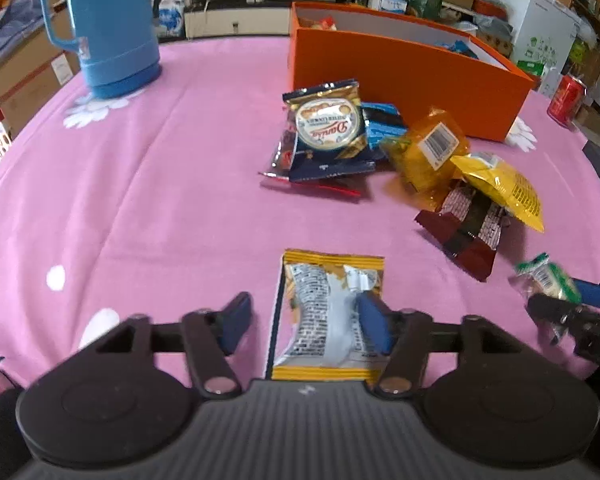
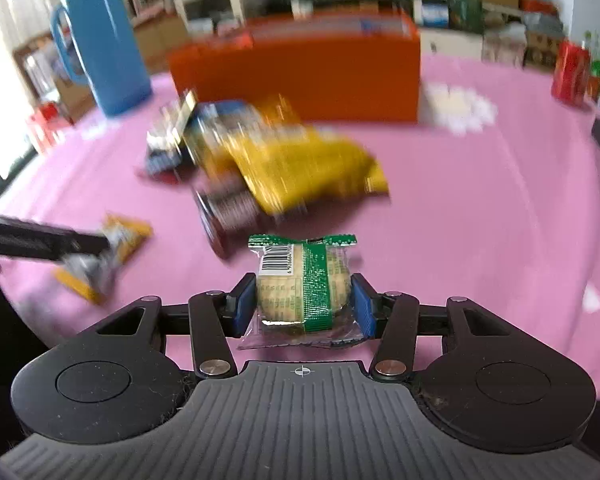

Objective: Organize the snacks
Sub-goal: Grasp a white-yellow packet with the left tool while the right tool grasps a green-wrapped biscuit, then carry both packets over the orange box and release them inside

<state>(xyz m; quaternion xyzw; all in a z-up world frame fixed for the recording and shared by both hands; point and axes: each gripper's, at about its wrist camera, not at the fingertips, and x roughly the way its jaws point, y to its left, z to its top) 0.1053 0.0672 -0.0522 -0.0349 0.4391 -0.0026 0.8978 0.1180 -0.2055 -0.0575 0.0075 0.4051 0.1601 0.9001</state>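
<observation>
Right gripper (image 2: 304, 304) is clamped on the green cracker pack (image 2: 304, 284), long axis pointing away toward the orange box (image 2: 300, 76) straight ahead across the counter (image 2: 480, 220). Left gripper (image 1: 304, 320) stands half open, its right pad over the yellow-edged packet (image 1: 324, 312), left pad clear; packet lengthwise along the fingers, box ahead-right.
</observation>
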